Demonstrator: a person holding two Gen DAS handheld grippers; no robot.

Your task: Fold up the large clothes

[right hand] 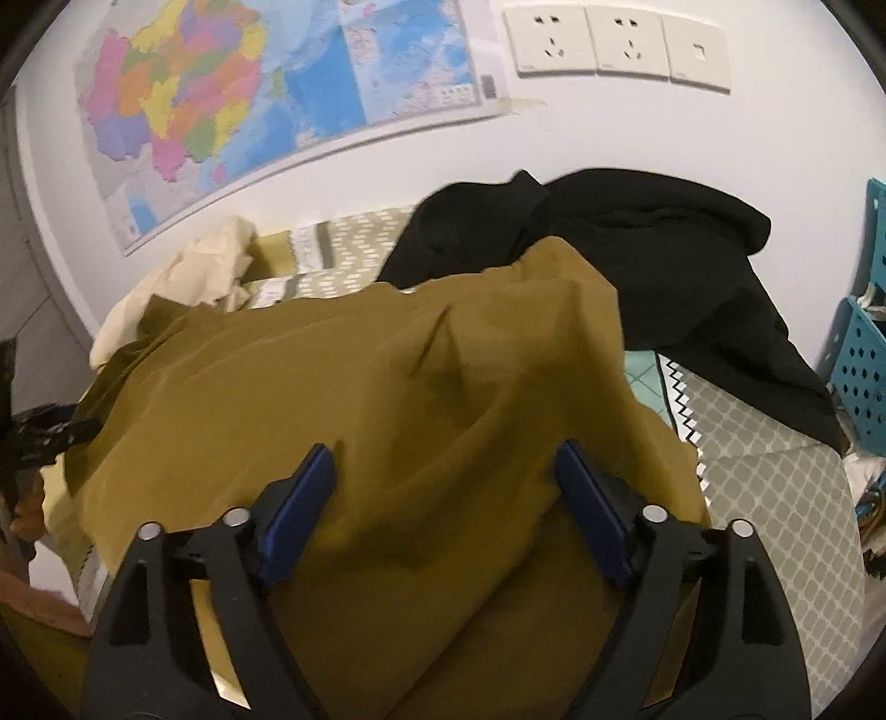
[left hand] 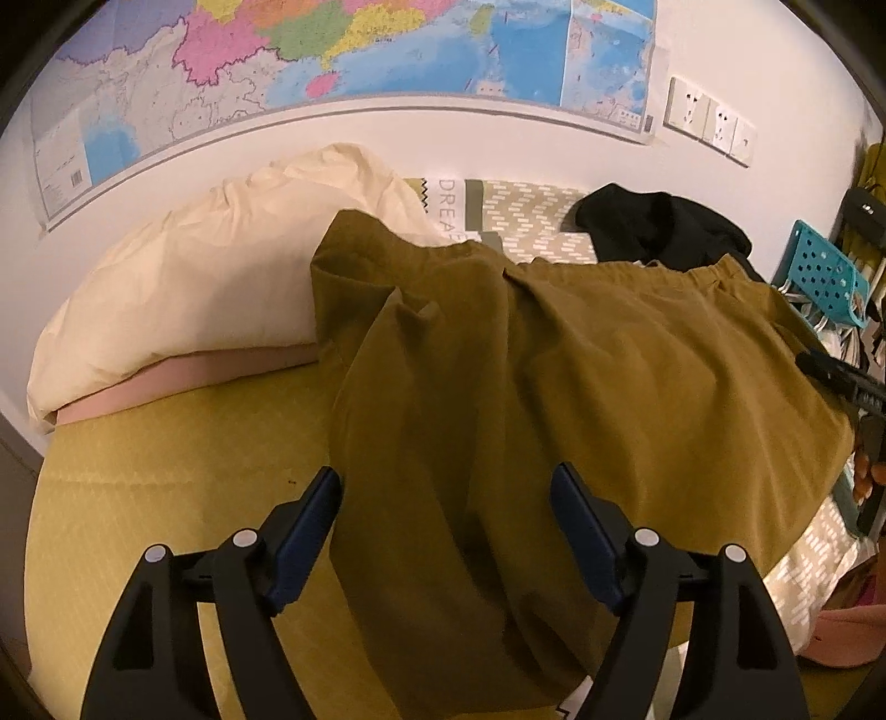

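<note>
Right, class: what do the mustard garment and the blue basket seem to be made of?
Mustard garment: probably matte woven cloth, maybe cotton; it creases softly and has no sheen.
Blue basket: likely moulded plastic, smooth with a slight gloss; it has stiff walls and regular punched holes.

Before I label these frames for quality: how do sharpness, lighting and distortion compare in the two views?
Left wrist view: mostly sharp, warm dim light, the wall map bowed by the fisheye, dark corners. Right wrist view: softer, the olive-brown garment smeared between the open right gripper fingers; the wall sockets stay readable, no glare.
</note>
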